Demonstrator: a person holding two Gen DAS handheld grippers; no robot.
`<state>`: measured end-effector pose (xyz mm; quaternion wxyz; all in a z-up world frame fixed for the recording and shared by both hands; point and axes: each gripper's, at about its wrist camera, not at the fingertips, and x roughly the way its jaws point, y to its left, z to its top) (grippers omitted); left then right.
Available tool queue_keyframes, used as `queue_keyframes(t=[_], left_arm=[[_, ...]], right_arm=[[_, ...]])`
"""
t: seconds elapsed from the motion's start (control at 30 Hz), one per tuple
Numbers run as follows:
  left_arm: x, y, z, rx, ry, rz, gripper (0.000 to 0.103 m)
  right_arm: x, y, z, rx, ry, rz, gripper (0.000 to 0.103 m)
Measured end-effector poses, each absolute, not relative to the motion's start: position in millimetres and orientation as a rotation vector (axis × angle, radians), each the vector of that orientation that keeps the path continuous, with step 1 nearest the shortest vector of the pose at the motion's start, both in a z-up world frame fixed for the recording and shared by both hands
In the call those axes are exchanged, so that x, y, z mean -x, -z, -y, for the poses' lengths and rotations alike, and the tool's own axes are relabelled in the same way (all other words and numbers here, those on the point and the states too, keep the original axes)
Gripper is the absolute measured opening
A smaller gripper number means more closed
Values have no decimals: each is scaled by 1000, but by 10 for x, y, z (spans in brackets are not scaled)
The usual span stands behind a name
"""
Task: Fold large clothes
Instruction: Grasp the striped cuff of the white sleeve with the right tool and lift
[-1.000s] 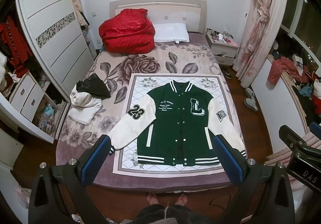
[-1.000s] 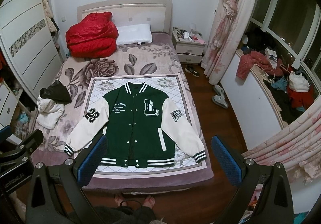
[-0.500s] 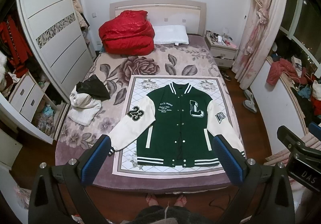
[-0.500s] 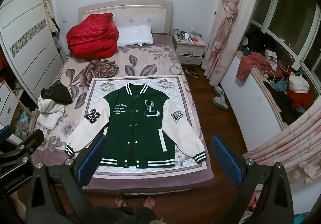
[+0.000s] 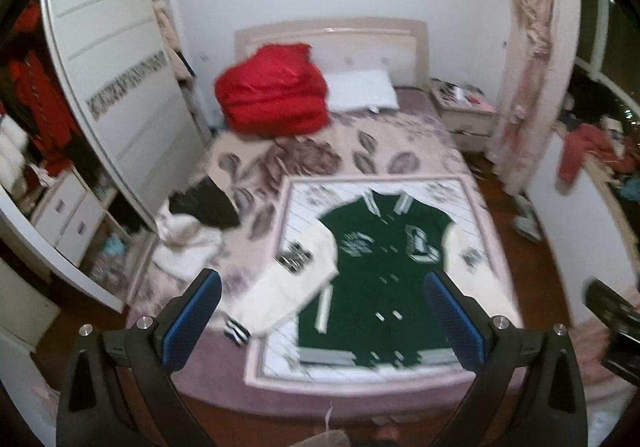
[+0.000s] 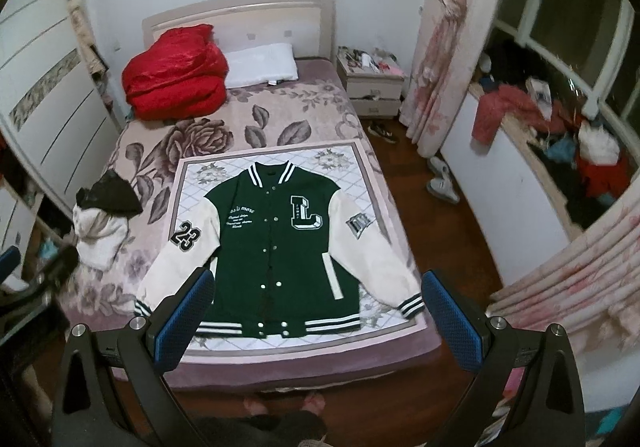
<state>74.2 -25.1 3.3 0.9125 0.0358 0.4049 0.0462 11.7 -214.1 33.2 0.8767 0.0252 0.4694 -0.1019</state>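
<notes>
Green jacket (image 6: 276,243) flat on bed (image 6: 280,359); both claws agape

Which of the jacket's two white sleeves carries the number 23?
The sleeve on the picture's left, toward the wardrobe side; the other sleeve bears a small rectangular patch instead.

left tongs (image 5: 322,311): swung leftward, view now motion-blurred
jacket (image 6: 276,243): larger in right view; right tongs (image 6: 316,317) nearer the bed (image 6: 320,361)

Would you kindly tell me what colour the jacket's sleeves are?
Cream white, with striped cuffs; the jacket shows sharpest in the right wrist view.
</notes>
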Motion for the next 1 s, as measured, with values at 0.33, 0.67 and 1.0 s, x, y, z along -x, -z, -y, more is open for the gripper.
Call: queue_keyframes(t=[0.33,0.67,1.0], left_arm=[[-1702,1863,406,-194,-181,-1000,103],[-2198,3935,642,-270,-264,-1222,103],[-2739,5323,1220,-243,-278,-1346,103]], right_arm=[[-526,2106,3265,-484,425,-1228,72],[-327,5200,4946,-1050,622,-1202,72],[-659,6717,5678,-1355,658,-881,74]])
